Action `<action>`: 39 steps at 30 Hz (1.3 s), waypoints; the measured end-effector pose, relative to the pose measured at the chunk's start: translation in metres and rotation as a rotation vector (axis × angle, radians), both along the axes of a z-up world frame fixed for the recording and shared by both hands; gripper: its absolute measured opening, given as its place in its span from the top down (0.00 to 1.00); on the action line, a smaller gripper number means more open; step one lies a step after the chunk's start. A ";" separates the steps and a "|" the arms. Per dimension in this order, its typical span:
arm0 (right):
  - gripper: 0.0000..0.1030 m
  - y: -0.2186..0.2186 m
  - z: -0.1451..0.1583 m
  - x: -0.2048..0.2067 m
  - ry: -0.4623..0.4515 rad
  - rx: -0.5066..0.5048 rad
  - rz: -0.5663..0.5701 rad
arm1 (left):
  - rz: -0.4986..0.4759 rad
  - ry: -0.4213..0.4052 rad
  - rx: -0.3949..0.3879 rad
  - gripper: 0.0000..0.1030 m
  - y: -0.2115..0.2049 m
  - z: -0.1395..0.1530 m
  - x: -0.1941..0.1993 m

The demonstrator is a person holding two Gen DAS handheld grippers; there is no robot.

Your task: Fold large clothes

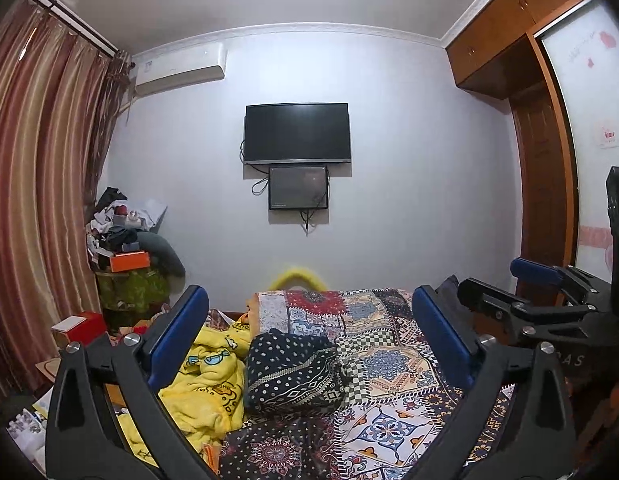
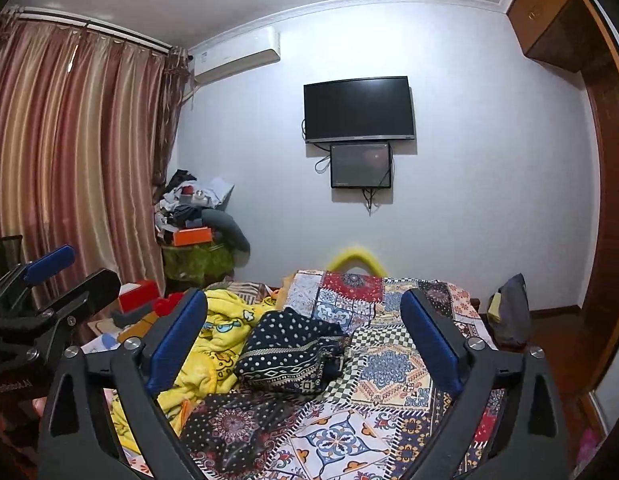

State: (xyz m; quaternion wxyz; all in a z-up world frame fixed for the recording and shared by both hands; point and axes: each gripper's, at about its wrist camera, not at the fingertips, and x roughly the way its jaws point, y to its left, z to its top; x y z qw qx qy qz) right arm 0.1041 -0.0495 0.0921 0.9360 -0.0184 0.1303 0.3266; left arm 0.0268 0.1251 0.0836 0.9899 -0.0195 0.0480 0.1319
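Observation:
A dark navy garment with white dots and patterned bands [image 1: 295,372] lies bundled on the bed, also in the right wrist view [image 2: 289,354]. It rests on a colourful patchwork cover [image 1: 389,352] [image 2: 389,364]. My left gripper [image 1: 309,332] is open and empty, held above the bed in front of the garment. My right gripper [image 2: 305,332] is open and empty, likewise above the bed. The right gripper shows at the right edge of the left wrist view [image 1: 549,292]; the left gripper shows at the left of the right wrist view [image 2: 41,300].
A yellow cartoon blanket [image 1: 207,376] [image 2: 217,344] lies crumpled left of the garment. A cluttered pile with an orange box [image 1: 129,261] stands in the corner by striped curtains [image 1: 37,184]. A TV [image 1: 297,133] hangs on the far wall. A wooden wardrobe [image 1: 541,184] is right.

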 end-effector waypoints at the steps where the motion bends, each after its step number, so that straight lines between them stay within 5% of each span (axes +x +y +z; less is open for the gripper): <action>1: 0.06 0.000 -0.001 0.000 0.001 -0.001 -0.004 | 0.002 0.001 0.000 0.01 0.000 -0.001 -0.001; 39: 0.06 -0.014 0.005 0.000 0.013 0.006 -0.033 | -0.010 0.026 -0.036 0.01 -0.001 -0.008 0.011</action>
